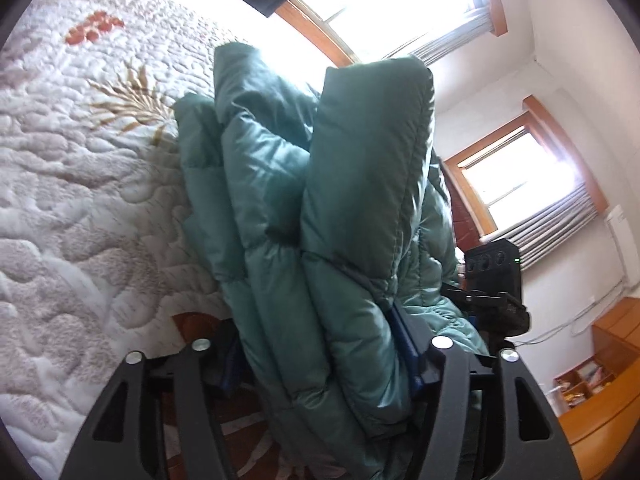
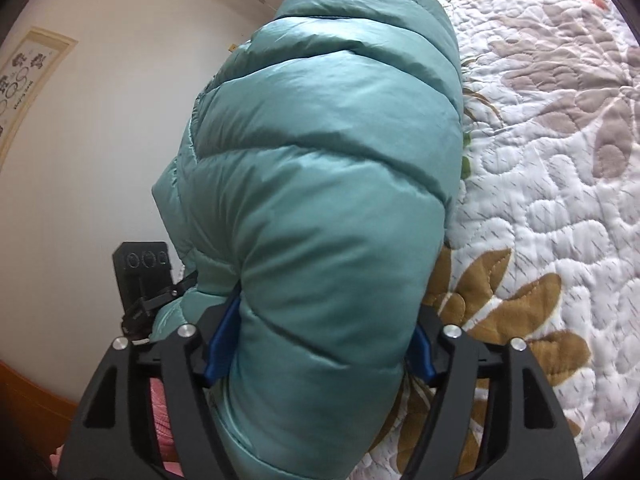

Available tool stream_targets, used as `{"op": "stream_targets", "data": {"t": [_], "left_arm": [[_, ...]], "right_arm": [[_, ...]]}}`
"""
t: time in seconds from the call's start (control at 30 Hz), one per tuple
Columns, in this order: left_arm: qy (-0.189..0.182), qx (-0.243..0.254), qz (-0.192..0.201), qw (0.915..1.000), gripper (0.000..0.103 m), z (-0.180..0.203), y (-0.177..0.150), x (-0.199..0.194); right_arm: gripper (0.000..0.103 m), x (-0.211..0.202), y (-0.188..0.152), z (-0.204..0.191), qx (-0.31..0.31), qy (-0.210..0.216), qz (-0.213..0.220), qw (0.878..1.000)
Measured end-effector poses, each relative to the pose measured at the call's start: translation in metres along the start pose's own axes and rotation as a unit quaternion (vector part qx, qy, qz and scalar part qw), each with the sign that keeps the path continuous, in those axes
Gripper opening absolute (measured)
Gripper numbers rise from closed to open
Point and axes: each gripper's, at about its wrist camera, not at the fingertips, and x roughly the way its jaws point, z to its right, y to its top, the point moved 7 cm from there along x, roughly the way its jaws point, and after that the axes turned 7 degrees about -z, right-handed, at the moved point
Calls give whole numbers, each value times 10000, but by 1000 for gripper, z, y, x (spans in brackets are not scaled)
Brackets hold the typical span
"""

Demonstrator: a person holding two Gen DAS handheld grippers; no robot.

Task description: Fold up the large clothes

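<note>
Here the teal quilted puffer jacket [image 1: 320, 216] is bunched into thick folds and held up off the white quilted bedspread with its brown and grey stitched leaf pattern [image 1: 80, 200]. The left gripper [image 1: 320, 364] has its jaws pinching a fat wad of several padded layers, with one blue pad [image 1: 404, 340] showing at the right of the bundle. In the right wrist view the right gripper [image 2: 320, 344] likewise clamps the jacket [image 2: 328, 184], its blue pads [image 2: 222, 332] pressed into either side of a rounded, puffed roll. The bedspread [image 2: 540, 160] lies just beyond the garment, and the other gripper's black body [image 2: 140, 276] shows close by on the left, so both grips sit near each other on the same bundle.

The jacket looks light and very soft, likely full of air that springs back when released. Its shiny shell is probably slippery, so thin pinches may slide out. A deep bite across a stitched seam or a doubled edge, as both jaws have now, seems the safest hold. To lay a clean fold, I judge the bundle should go down flat on the bedspread and be pressed so the padding does not puff open.
</note>
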Motion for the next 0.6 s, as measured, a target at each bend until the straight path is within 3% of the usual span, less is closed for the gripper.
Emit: {"op": "stream_targets", "data": {"t": [0.07,0.2,0.37,0.53,0.57,0.6], "left_arm": [[181,-72,23,9998,74,-4,-3,-14],[622,-3,344,9975,74,-2,-6,-51],[1012,345,922,9900,77,21,21,-85],[1082,299,874,9898,80,33,61,-61],[1097,237,866,9899,77,30,70,-58],[1097,198,849,9901,66,28,76,-54]], "right_arm": [[79,-3,2,-8,-36,-384,120,9992],[79,-37,-14,-27,-304,-1151,551,9914],[77,-66,-39,-70,-624,-1389,805,9851],[69,-77,-56,-105,-1013,-1404,789,9817],[68,-81,-54,-113,-1079,-1412,804,9808],[68,-79,-54,-115,-1139,-1449,817,9795]]}}
